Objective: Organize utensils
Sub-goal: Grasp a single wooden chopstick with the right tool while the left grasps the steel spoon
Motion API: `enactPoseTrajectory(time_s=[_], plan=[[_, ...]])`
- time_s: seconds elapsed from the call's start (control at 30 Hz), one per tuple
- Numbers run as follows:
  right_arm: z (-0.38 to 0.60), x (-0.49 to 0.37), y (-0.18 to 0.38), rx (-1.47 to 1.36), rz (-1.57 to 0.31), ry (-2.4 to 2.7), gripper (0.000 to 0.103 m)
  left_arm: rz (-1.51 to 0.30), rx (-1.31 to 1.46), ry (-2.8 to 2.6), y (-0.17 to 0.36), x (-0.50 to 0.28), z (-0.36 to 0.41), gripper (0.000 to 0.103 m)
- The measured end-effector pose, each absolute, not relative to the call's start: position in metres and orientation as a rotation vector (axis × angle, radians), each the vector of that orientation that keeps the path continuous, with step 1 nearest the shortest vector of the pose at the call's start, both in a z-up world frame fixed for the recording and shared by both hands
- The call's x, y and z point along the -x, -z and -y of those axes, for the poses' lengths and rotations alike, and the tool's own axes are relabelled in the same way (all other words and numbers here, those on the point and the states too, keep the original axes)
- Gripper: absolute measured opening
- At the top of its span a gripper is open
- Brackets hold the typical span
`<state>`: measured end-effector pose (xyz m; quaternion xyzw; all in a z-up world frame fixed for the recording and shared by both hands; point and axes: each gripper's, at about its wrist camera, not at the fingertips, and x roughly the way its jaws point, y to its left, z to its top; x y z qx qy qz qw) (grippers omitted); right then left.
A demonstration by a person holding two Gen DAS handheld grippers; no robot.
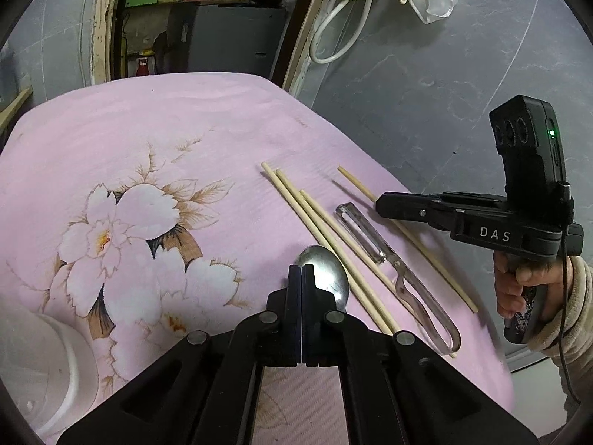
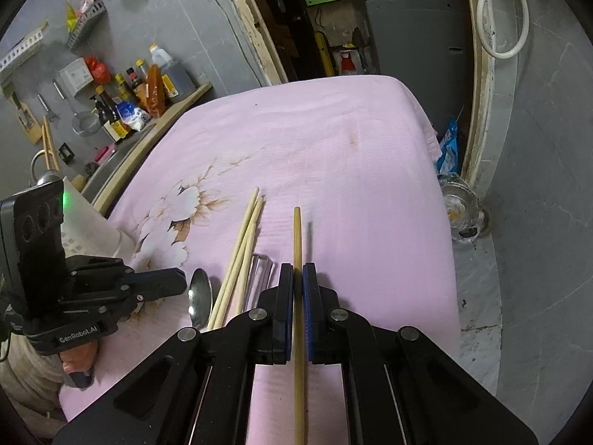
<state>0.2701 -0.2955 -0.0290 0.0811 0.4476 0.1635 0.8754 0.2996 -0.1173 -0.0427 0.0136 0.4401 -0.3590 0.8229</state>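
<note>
With its jaws clamped on a lone chopstick [image 2: 297, 244] near the surface's right edge, the right gripper [image 2: 297, 278] needed a level lift, while the left gripper [image 1: 301, 278], jaws together, hovered over the spoon [image 1: 328, 274] beside three chopsticks [image 1: 296, 204].

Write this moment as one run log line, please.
left gripper: shut over spoon | right gripper: chopstick between fingers | peeler: on cloth
</note>
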Motion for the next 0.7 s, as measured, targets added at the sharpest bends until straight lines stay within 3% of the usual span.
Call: enactPoseTrajectory(time_s=[0.3, 0.33, 0.37, 0.43, 0.7], plan=[[0.294, -0.266, 0.033, -0.149, -0.931, -0.344, 0.003, -0.964, -0.01, 0.75, 0.046, -0.302, 0.115, 0.004], [0.295, -0.266, 0.033, -0.148, -0.93, -0.345, 0.003, -0.972, -0.009, 0.749, 0.047, -0.303, 0.115, 0.012], [0.295, -0.265, 0.033, -0.146, -0.928, -0.344, 0.003, -0.982, -0.008, 0.748, 0.048, -0.305, 0.113, 0.027], [0.297, -0.264, 0.033, -0.148, -0.923, -0.346, 0.003, -0.982, 0.007, 0.765, 0.048, -0.306, 0.113, 0.037], [0.307, -0.265, 0.036, -0.179, -0.925, -0.343, 0.003, -0.998, -0.009, 0.78, 0.051, -0.316, 0.123, 0.036]])
